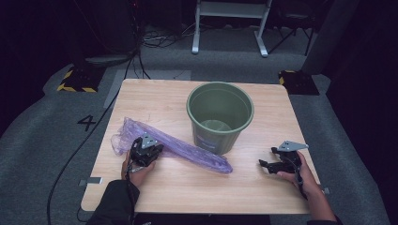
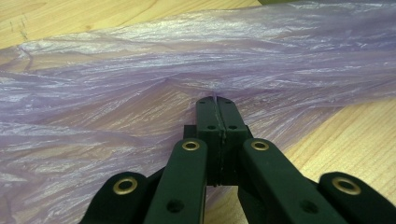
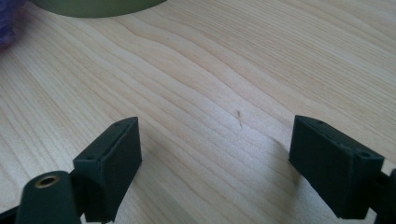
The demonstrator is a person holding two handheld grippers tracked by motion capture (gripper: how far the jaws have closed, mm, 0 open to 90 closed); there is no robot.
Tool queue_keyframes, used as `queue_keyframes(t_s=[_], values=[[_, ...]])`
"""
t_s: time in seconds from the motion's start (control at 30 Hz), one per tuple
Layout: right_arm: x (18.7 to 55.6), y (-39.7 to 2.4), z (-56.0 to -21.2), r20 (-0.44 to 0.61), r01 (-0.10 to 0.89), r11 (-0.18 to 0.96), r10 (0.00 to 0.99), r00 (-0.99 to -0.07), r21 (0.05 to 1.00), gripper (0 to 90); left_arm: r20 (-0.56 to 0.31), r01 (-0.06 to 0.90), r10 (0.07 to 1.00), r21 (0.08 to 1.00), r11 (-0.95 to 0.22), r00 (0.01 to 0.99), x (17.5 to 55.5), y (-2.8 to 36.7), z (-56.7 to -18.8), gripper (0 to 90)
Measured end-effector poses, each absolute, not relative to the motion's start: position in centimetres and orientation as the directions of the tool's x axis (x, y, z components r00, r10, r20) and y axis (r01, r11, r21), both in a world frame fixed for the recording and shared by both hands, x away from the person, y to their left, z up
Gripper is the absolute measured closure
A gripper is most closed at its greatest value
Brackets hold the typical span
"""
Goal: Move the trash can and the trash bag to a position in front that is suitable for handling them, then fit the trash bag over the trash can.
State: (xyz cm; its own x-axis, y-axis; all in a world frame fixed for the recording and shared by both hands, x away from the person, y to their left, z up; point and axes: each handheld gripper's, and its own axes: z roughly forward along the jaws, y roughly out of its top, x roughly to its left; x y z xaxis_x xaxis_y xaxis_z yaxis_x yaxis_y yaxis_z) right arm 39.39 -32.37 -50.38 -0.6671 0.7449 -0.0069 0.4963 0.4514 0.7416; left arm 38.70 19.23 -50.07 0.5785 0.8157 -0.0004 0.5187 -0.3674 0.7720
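My left hand-held gripper point(image 2: 215, 103) has its two jaws pressed together, with a fold of the purple plastic bag point(image 2: 140, 84) pinched at their tips. In the high view, that left hand-held gripper point(image 1: 149, 151) sits over the bag's near edge, toward the left side of the bench point(image 1: 155, 96). There is one bag point(image 1: 187, 149): thin, see-through, crumpled, lying flat as a long strip that runs from the left of the bench toward the middle and ends in front of the bin. There is one dark green plastic bin point(image 1: 220, 115), standing upright behind the bag's right end, close to it; I cannot tell whether they touch. My right hand-held gripper point(image 3: 217, 163) has its two jaws wide apart, with bare wood between them and nothing held. In the high view the right hand-held gripper point(image 1: 268, 164) rests low over the right side of the bench, well apart from the bag and to the right of the bin. So I count two hand-held grippers, one bag, one bin, one bench.
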Motion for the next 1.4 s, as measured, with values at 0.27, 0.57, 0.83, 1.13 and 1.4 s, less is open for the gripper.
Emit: queue_keyframes(t_s=[0.27,0.57,0.83,1.13,1.4], values=[[39.5,-32.1,-50.4,-0.008,0.495,0.453,0.743,-0.669,0.742,16.3,-0.008,0.508,0.821,0.789,-0.346,0.571,38.7,19.5,-49.8,89.6],[39.5,-32.1,-50.4,-0.009,0.494,0.454,0.743,-0.669,0.742,16.4,-0.033,0.488,0.828,0.821,-0.297,0.559,38.4,20.0,-48.9,89.6],[39.4,-32.1,-50.4,-0.009,0.491,0.454,0.741,-0.671,0.743,17.2,-0.045,0.445,0.836,0.861,-0.245,0.547,37.8,20.3,-47.3,89.6],[39.3,-32.1,-50.4,-0.011,0.493,0.454,0.744,-0.668,0.743,17.3,-0.085,0.387,0.847,0.91,-0.149,0.526,37.7,21.6,-45.1,89.6],[39.1,-32.1,-50.4,-0.009,0.494,0.451,0.746,-0.666,0.744,17.4,-0.125,0.348,0.853,0.935,-0.07,0.507,37.5,22.5,-43.7,89.7]])
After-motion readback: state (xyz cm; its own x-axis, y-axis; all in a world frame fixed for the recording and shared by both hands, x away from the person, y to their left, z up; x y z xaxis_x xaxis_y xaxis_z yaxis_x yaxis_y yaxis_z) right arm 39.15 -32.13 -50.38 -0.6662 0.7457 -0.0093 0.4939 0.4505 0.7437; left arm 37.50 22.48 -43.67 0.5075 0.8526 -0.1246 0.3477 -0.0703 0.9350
